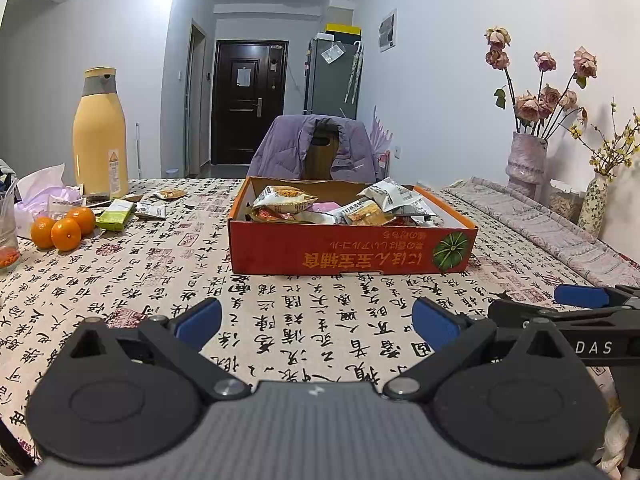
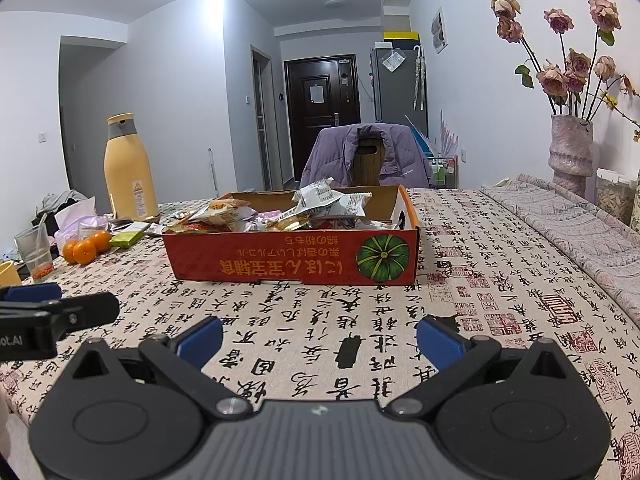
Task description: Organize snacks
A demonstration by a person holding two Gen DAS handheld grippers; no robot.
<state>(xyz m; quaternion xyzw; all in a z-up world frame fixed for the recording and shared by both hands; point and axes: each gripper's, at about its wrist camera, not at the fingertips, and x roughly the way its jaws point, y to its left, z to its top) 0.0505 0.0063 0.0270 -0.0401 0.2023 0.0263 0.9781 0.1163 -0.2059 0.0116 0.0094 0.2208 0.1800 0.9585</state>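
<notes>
both tools rest spread and empty low over the counter (image 1: 120, 264). the red snack box (image 1: 352, 246), heaped with packets, sits at twelve o'clock of the left tool (image 1: 316, 326), long side across; from the right tool (image 2: 320, 338) it lies toward eleven. loose packets (image 1: 150, 210) lie at ten o'clock, nearer the left tool

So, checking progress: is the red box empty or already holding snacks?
Holding snacks: the red box has wrapped packets piled above its rim; more lie loose by the yellow bottle.

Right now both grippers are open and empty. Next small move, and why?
Probably ease the left gripper toward the loose snack packets beside the oranges; they lie outside the red box, on the left gripper's side.
</notes>
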